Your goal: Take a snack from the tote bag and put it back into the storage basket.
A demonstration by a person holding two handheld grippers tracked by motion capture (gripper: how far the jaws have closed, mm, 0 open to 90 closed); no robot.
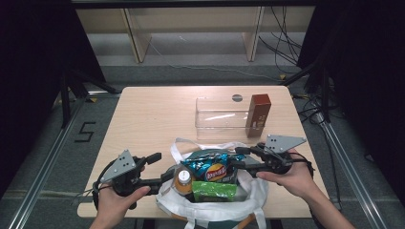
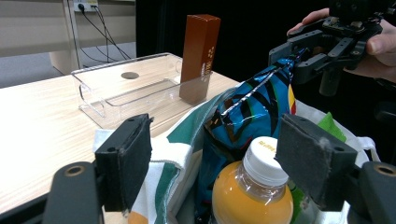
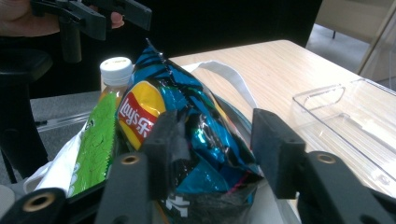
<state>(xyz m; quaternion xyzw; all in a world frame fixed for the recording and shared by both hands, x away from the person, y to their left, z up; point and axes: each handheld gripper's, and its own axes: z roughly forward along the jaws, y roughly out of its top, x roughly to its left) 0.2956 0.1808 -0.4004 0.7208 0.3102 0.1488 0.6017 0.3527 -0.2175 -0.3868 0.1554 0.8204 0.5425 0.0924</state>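
A: Where are the chips (image 1: 212, 169)?

B: Standing in the bag (image 1: 253, 196), mid-bag, top seam poking above the bag's rim. The bottle (image 1: 183, 179) is at the bag's left end and a green packet (image 1: 214, 191) lies along the bag's near side.

A: And the right claw (image 1: 238, 157)?

B: At the bag's right end, over the rim. Its jaws stand well apart with the chips' crinkled top between the pads. One pad is against the foil, the other is clear of it. It has hold of nothing yet.

A: Left claw (image 1: 161, 169)?

B: Wide open too and empty, at the bag's left end, with the bottle cap just beyond its pads and the bag's cloth rim by one jaw.

A: So how should I take the chips?

B: I'd close the right claw on the flat seam rather than the puffed belly, since foil there looks likely to slip or crush. Squeeze gently, then lift straight up out of the bag so the packet and bottle don't get dragged along.

A: And the left?

B: I'd pinch the bag's rim with it and hold the cloth down, or the whole bag may rise with the chips. The tray (image 1: 215, 114) with the box (image 1: 258, 114) waits beyond the bag's far side, so carry the chips that way once they clear the rim
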